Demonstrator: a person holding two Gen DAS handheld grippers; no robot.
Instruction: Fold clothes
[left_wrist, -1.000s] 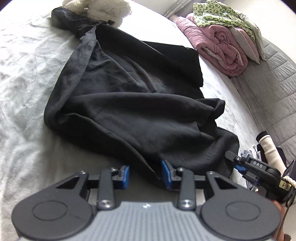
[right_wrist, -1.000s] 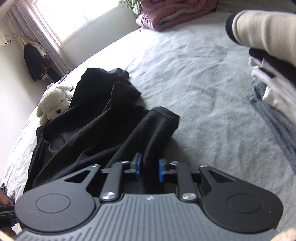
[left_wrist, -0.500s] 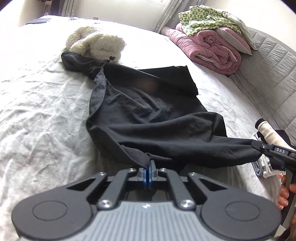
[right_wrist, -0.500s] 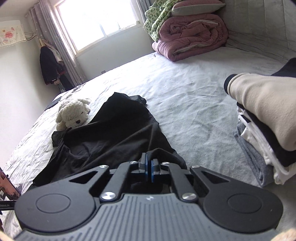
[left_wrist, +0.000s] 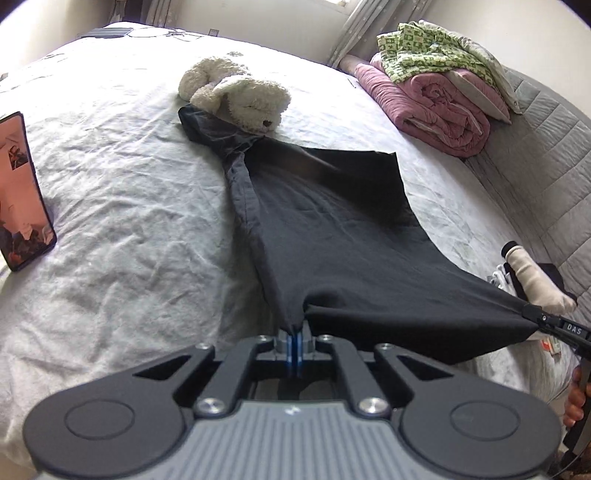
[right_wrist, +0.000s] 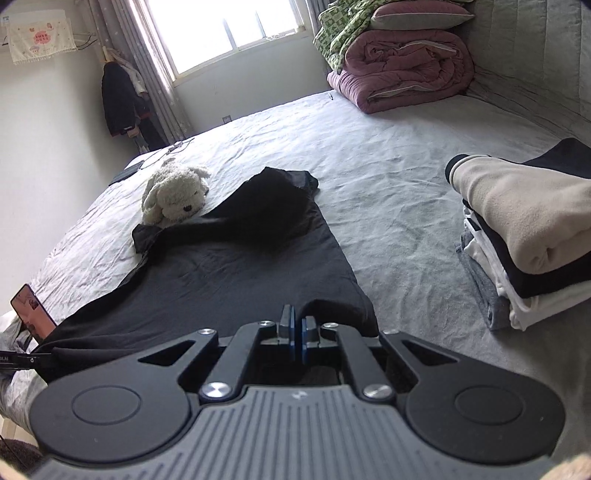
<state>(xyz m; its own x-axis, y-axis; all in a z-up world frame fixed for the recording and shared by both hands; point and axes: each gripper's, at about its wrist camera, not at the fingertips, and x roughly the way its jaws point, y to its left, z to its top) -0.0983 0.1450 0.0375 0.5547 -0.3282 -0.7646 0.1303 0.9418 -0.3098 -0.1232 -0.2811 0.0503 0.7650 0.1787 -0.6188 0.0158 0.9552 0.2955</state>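
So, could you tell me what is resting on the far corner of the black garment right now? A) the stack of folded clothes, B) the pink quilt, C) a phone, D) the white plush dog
D: the white plush dog lies on the far corner of the black garment, while both tongs, the left and the right, are shut on its near edge.
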